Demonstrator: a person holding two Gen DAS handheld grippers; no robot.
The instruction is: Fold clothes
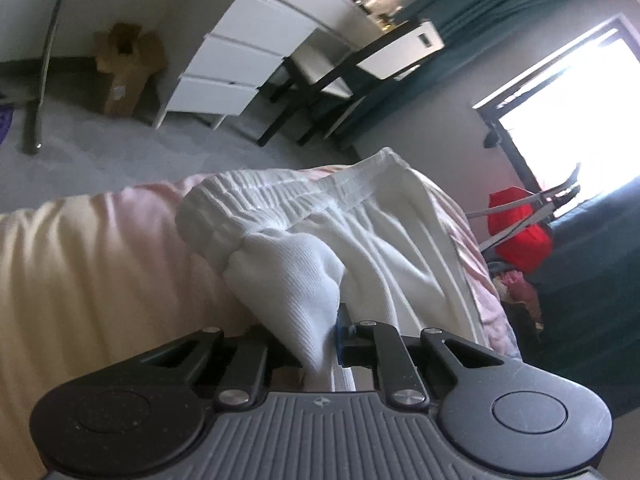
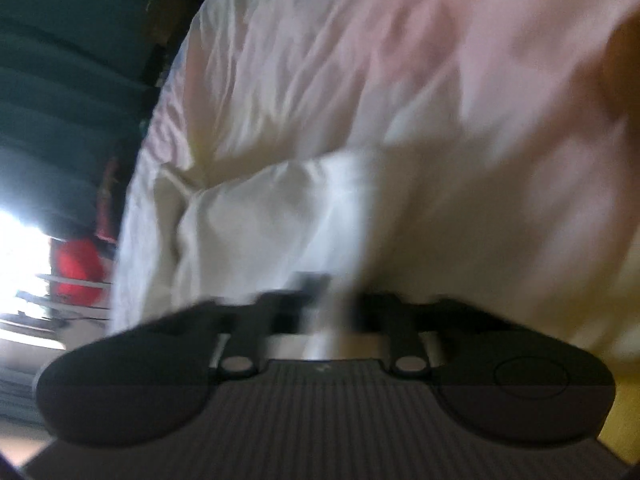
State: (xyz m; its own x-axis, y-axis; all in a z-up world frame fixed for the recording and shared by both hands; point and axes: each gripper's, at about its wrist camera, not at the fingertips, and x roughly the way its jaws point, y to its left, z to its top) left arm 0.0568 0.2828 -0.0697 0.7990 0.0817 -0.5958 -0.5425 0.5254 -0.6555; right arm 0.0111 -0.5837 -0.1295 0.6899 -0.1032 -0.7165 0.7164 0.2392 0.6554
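A white ribbed garment (image 1: pixel 320 216) with a gathered elastic waistband lies on the pink and cream bed cover (image 1: pixel 100 260). My left gripper (image 1: pixel 320 320) is shut on a bunched corner of it just below the waistband, and the cloth hides most of the fingers. In the blurred right wrist view the same white garment (image 2: pixel 280 216) spreads over the bed cover (image 2: pixel 440 80). A strip of its cloth runs down between the closed jaws of my right gripper (image 2: pixel 332 300), which is shut on it.
Beyond the bed are grey carpet, a white chest of drawers (image 1: pixel 236 72), a black chair (image 1: pixel 320 80) and a cardboard box (image 1: pixel 124 68). A bright window (image 1: pixel 568 120) and a red object (image 1: pixel 520 236) on a rack lie past the bed's right edge.
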